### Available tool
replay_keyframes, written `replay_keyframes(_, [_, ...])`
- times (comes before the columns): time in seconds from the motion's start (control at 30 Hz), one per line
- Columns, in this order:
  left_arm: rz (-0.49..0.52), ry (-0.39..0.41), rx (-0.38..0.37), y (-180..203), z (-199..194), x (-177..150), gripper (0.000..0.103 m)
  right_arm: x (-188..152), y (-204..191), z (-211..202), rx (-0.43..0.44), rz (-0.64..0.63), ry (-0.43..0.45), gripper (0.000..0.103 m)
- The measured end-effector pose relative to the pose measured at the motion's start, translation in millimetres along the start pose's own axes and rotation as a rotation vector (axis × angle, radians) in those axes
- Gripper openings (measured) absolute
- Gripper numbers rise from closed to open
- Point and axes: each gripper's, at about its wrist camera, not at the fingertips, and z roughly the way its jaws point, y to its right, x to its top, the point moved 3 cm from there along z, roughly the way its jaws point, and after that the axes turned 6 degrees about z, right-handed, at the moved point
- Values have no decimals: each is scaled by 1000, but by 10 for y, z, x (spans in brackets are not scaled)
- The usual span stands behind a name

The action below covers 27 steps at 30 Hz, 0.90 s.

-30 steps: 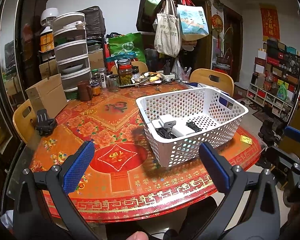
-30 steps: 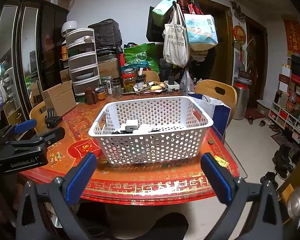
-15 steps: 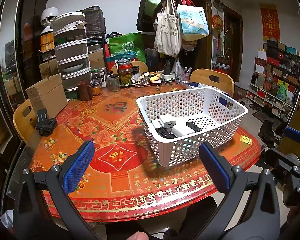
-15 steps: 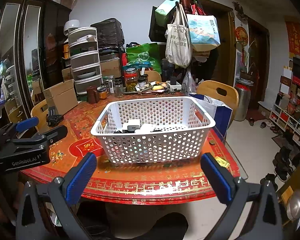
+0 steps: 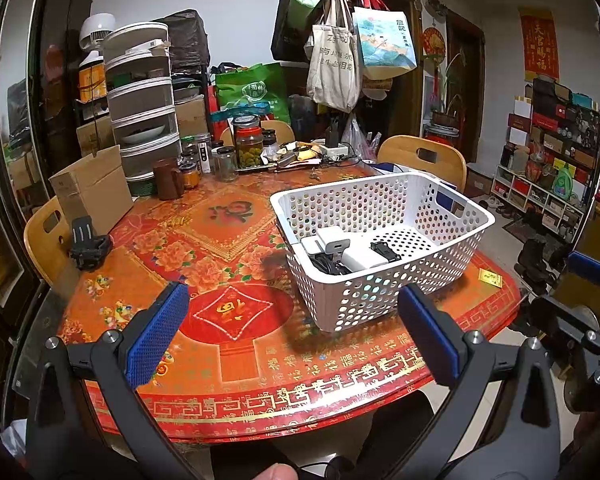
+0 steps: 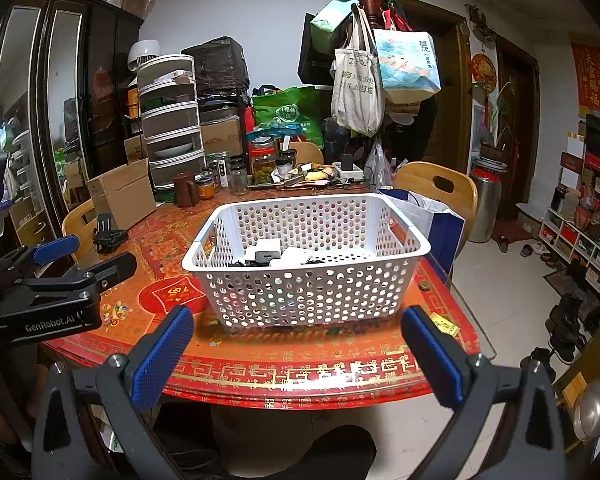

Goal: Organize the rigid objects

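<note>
Far left of table (image 5: 236, 344): black clamp-like holder (image 5: 88, 242) near the edge, just in front of a cardboard box (image 5: 90, 188). Behind and right of the box: stacked white drawer unit (image 5: 142, 104), then a brown mug (image 5: 167, 178) and a row of glass jars (image 5: 249, 142) along the back edge. Left gripper (image 5: 292, 336) held over the near edge of the table, blue pads spread wide, nothing between them. Right of centre: white perforated basket (image 5: 380, 300) standing on the red patterned tablecloth, containing white chargers (image 5: 332, 240), a black cable (image 5: 326, 266) and a small black item (image 5: 384, 250), all bunched in the near-left corner; exact count of pieces unclear through the wall holes. Just right of the basket: small yellow packet (image 5: 490, 279) lying flat on the cloth. Right gripper (image 6: 296, 354) likewise released, pads wide apart and empty, facing the basket's long side from off the table edge. Wooden chair (image 6: 440, 188) behind the basket, at far right.
</note>
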Motion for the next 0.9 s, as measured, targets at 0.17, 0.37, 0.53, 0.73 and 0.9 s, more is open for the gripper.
replay_keyframes(0.17, [-1,-1,2,14,8,7,103,7,-5,2,2,-5,-1,103])
replay_keyframes(0.37, [1,-3,1,18,10,3,103,8,-12,10,1,-6,-2,103])
replay_keyframes(0.53, [14,-9,-7,16,-3,-20,103,-2,-22,8,2,-8,-3,103])
replay_keyframes(0.73, [12,-9,-10,12,-7,-27,103,0,-22,7,2,-8,-3,103])
replay_keyframes(0.9, [14,-9,-8,15,-5,-19,103,-6,-20,6,3,-10,-4,103])
